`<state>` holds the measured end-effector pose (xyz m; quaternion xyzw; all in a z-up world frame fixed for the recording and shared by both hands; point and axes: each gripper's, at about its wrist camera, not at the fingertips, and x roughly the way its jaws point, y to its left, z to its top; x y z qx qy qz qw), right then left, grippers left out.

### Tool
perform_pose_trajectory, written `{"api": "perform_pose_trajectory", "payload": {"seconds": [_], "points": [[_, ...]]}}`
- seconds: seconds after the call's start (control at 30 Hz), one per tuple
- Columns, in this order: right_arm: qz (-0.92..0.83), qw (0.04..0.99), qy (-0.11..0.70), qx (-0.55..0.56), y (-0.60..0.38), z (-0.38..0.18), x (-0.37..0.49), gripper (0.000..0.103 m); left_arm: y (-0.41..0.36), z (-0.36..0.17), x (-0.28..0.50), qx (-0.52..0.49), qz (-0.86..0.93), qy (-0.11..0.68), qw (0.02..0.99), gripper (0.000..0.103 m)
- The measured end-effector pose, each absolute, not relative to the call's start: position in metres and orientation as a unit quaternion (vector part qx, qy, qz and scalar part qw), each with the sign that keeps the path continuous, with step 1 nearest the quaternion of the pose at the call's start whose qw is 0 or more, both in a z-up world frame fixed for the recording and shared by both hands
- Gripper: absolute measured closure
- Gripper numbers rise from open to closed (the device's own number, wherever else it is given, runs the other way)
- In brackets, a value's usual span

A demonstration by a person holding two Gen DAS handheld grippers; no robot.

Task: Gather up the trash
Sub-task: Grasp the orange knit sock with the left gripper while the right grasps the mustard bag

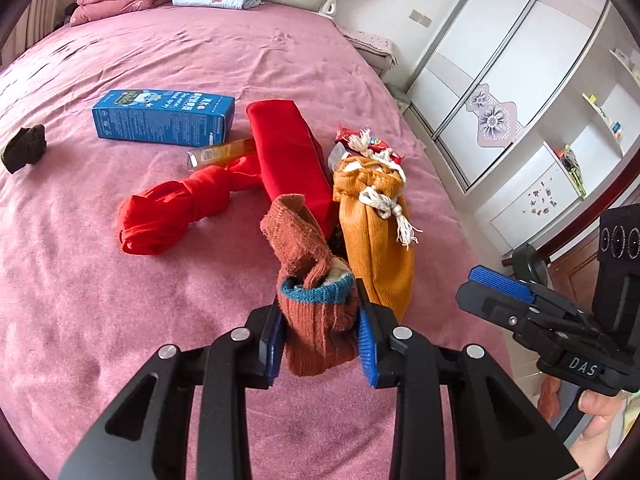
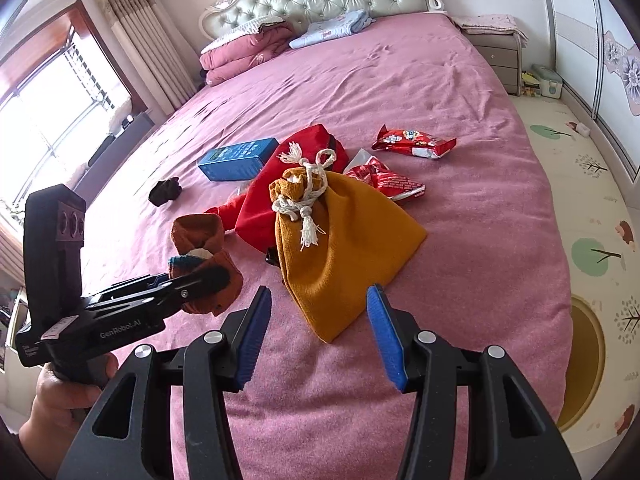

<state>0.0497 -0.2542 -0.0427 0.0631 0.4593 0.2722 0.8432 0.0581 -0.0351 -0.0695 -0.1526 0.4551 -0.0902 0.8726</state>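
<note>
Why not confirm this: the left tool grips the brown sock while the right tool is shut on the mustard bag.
Wrong on the right tool. In the right wrist view it is open, holding nothing, with the mustard bag lying on the bed ahead. The left tool does grip the brown sock.

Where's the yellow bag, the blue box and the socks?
yellow bag point(image 2: 344, 248): right wrist view, middle of its cloth body.
blue box point(image 1: 164, 118): left wrist view, its printed side.
brown socks point(image 1: 316, 320): left wrist view, ribbed part between the fingers.

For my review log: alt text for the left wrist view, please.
The left gripper is shut on a rolled brown sock above a pink bed. Beyond lie a mustard drawstring bag, red cloth and a blue box.
</note>
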Motion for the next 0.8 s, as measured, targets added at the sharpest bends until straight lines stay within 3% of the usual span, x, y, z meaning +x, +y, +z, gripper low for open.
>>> {"api": "perform_pose_trajectory", "payload": {"seconds": [0.3,0.47,0.8], "points": [[0.254,0.851,0.459,-0.005,-0.209,-0.064,0.068,0.038,-0.011,-0.071,0.056,-0.158,-0.081,0.453,0.873,0.071],[0.238,0.85,0.47,-0.02,-0.194,-0.077,0.081,0.037,-0.007,-0.076,0.058,-0.164,-0.085,0.458,0.87,0.071],[0.243,0.85,0.465,0.042,-0.218,-0.074,0.086,0.079,-0.007,-0.074,0.061,-0.164,-0.094,0.453,0.871,0.071]]}}
